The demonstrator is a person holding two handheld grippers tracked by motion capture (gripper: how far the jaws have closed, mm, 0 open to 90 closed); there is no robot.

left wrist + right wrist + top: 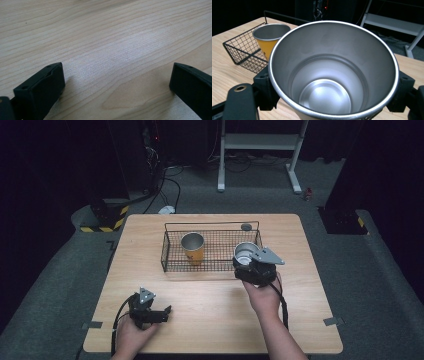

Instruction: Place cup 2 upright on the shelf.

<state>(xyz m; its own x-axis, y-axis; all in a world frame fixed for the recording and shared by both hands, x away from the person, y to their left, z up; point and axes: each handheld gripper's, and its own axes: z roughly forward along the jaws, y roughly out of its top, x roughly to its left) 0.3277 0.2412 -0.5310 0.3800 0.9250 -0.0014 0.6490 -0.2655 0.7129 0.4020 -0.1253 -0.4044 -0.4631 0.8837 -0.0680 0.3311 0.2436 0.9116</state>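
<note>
The wooden counter [210, 320] carries a black wire basket [172, 257] toward its far side, and an orange cup [193, 248] with a metal lining stands upright inside the basket's left half. At the basket's right front corner the right gripper [248, 262] holds a second, steel-lined cup [245, 253]; in the right gripper view its fingers [265, 87] press against the cup's wall on both sides, so they are closed on it, and the cup's open mouth [332, 72] faces the camera, empty inside. The cup seems to be raised just at the basket's rim, though whether it is clear of the wire I cannot tell. The step in hand looks like carrying this cup into the basket beside the orange one. The next move likely calls for lifting it over the front wire, setting it upright in the free right half, and only then letting go. The left gripper [161, 312] rests near the counter's front left, its fingers [41, 87] spread wide with bare wood between them.
</note>
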